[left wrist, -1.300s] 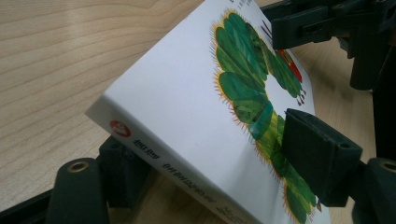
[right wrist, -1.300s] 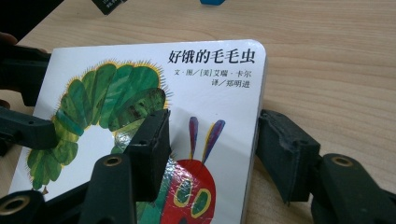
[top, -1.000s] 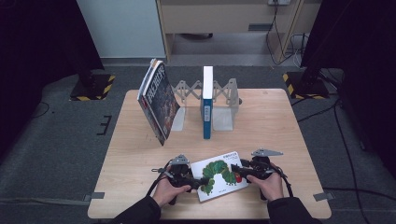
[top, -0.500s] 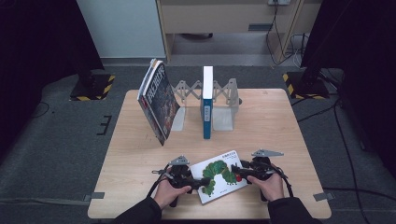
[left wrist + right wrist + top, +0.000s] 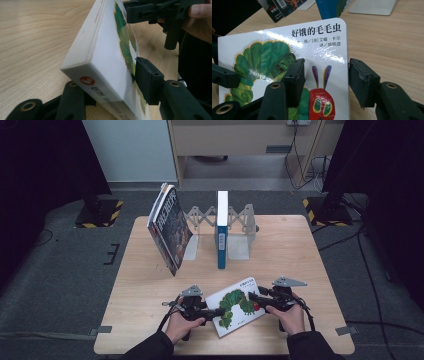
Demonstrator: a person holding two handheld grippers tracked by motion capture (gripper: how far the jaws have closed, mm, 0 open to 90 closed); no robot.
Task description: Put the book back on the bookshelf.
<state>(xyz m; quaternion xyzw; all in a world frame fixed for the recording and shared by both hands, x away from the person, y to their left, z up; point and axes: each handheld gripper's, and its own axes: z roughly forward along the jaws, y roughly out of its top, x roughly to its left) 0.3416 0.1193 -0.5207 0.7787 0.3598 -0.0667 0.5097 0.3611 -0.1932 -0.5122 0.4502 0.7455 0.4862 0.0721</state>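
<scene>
I hold one caterpillar book [image 5: 236,305] at the near edge of the worktop [image 5: 300,255], between my two grippers. My left fingers [image 5: 147,80], just closing, clamp its spine end. My right gripper [image 5: 325,82] has one finger over the cover, one beside the edge; grip unclear. Two more books stand behind.

- Item: one picture book [image 5: 236,306], thick board type, which I have at the near edge of the tabletop [image 5: 300,250].
- Cover: glossy white, green caterpillar with a red head, black Chinese title at one corner.
- Spine: white with a red round logo.
- Pose: closed, cover up, one end tilted off the wood.
</scene>
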